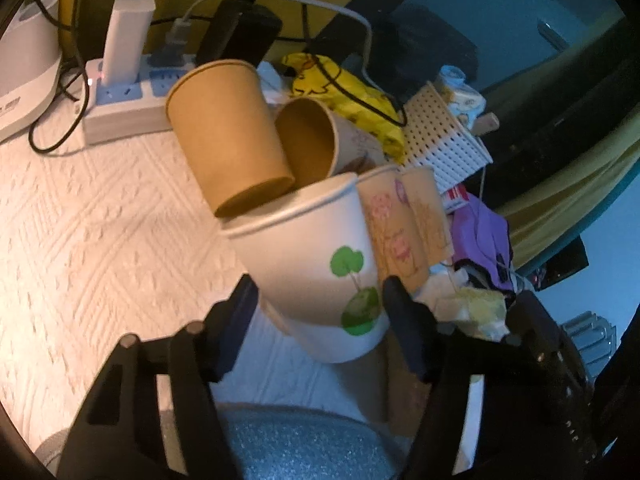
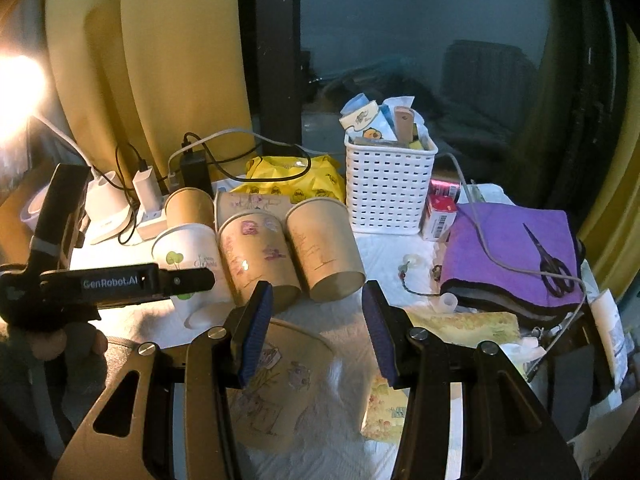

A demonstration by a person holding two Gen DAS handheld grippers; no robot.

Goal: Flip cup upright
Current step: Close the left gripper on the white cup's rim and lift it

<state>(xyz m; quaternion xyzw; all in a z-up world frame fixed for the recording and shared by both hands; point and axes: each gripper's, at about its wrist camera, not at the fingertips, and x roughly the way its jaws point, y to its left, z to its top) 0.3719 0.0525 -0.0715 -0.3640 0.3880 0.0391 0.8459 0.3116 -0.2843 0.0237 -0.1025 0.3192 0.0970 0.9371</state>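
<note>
Left wrist view shows the left gripper (image 1: 320, 312) with its jaws closed on the lower part of a white cup (image 1: 312, 264) printed with green trees, its rim uppermost and tilted; close behind stands a plain brown cup (image 1: 228, 132), mouth up in this view, and touching it a second brown cup (image 1: 316, 140) lies on its side with its open mouth facing the camera; two illustrated tan cups (image 1: 396, 224) press against the white cup's right side; a white power strip (image 1: 120, 104) with chargers and black cables sits beyond, and a white perforated basket (image 1: 444, 136) stands to the right; right wrist view has the right gripper (image 2: 316, 328) with jaws wide apart and holding nothing, above the white-covered table (image 2: 352, 320); ahead of it the tan cups stand rim down in a tight row, with a purple cloth (image 2: 512, 252) bearing scissors (image 2: 548, 264) off to the right.
</note>
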